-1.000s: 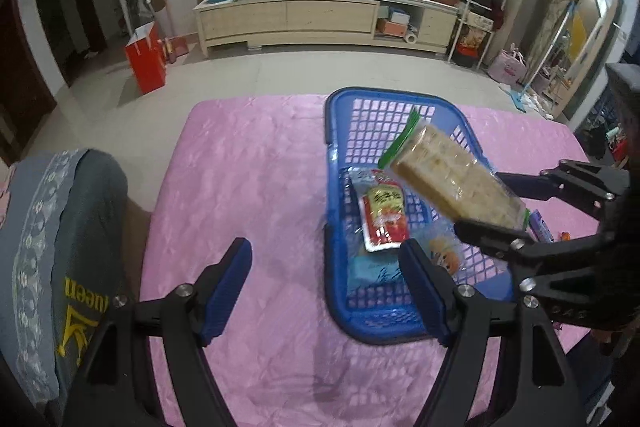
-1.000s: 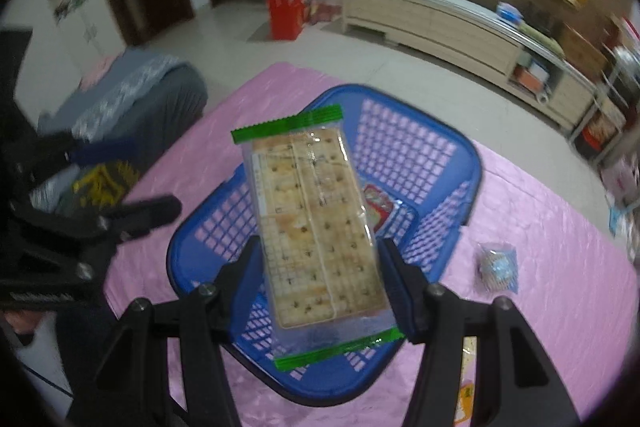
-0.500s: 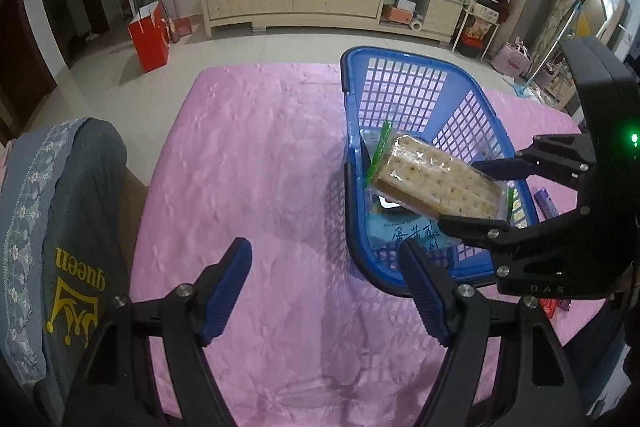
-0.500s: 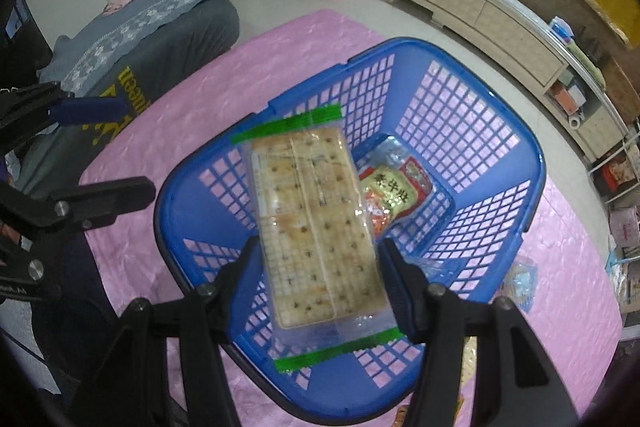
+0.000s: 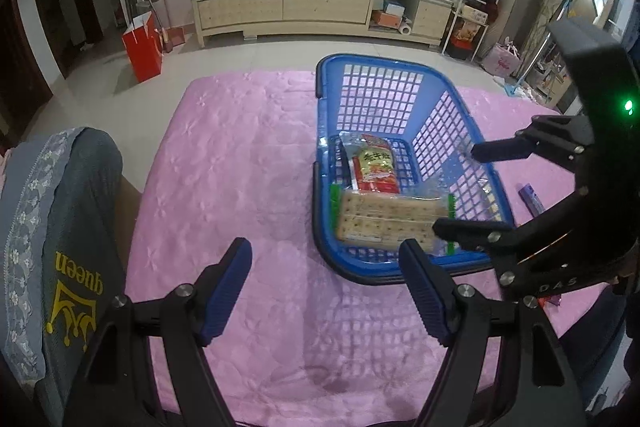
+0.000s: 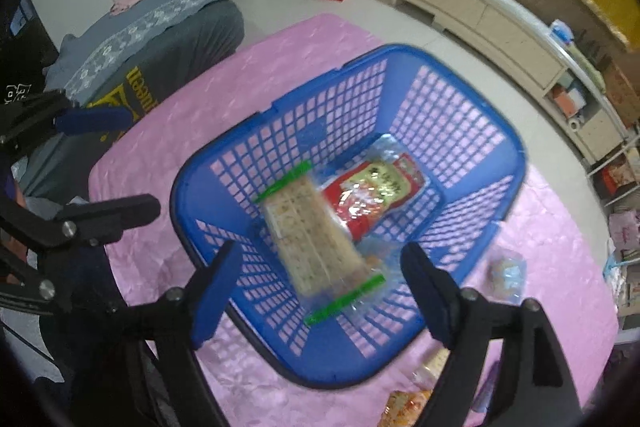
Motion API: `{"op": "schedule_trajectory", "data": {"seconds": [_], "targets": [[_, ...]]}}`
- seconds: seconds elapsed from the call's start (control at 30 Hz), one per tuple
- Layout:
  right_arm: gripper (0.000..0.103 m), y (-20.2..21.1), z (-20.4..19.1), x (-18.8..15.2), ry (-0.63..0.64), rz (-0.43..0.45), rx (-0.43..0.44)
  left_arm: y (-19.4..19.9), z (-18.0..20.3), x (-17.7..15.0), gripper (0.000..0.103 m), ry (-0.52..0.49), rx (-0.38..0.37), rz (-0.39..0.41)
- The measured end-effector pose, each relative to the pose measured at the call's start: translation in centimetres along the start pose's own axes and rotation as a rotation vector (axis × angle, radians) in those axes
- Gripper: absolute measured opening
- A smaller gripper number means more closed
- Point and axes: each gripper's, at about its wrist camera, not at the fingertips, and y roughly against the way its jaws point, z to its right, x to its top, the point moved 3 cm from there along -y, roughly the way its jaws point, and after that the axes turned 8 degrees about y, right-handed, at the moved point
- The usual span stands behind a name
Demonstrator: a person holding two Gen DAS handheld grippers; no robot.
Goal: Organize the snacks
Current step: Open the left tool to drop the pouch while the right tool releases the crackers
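A blue plastic basket [image 5: 372, 58] [image 6: 400, 51] stands on the pink tablecloth [image 5: 240, 167]. In it lie a red and green snack bag [image 5: 374, 167] [image 6: 372, 195] and a clear cracker pack with green ends [image 5: 384, 219] [image 6: 312, 231]. The pack looks blurred in the right wrist view. My right gripper [image 6: 320, 291] [image 5: 456, 189] hovers over the basket's near end. Its jaws are opening, and the pack sits below them with neither pad touching it. My left gripper [image 5: 324, 291] [image 6: 140, 163] stands open and empty over the cloth, left of the basket.
Loose snacks lie on the cloth to the right of the basket: a clear bluish packet [image 6: 506, 273], an orange pack [image 6: 408, 403] and a purple bar [image 5: 530, 197]. A grey chair back with yellow lettering [image 5: 60, 227] stands at the table's left edge.
The right gripper held the cracker pack over the basket; its jaws have spread and the pack has dropped into the basket. The left gripper has drifted slightly.
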Motion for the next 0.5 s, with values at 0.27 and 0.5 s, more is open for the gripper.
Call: {"op": "schedule_trajectory", "data": {"seconds": [0.27, 0.5], "targets": [[0.085, 5.3, 1.6, -3.0, -0.095, 0.063, -0.053, 3.2, 3.2, -0.5, 0.074, -0.035, -0.033, 0.081], [0.085, 9.4, 3.3, -7.3, -0.21, 0.122, -0.087, 5.2, 7.3, -0.9, 0.074, -0.088, -0.077, 0.127]]}}
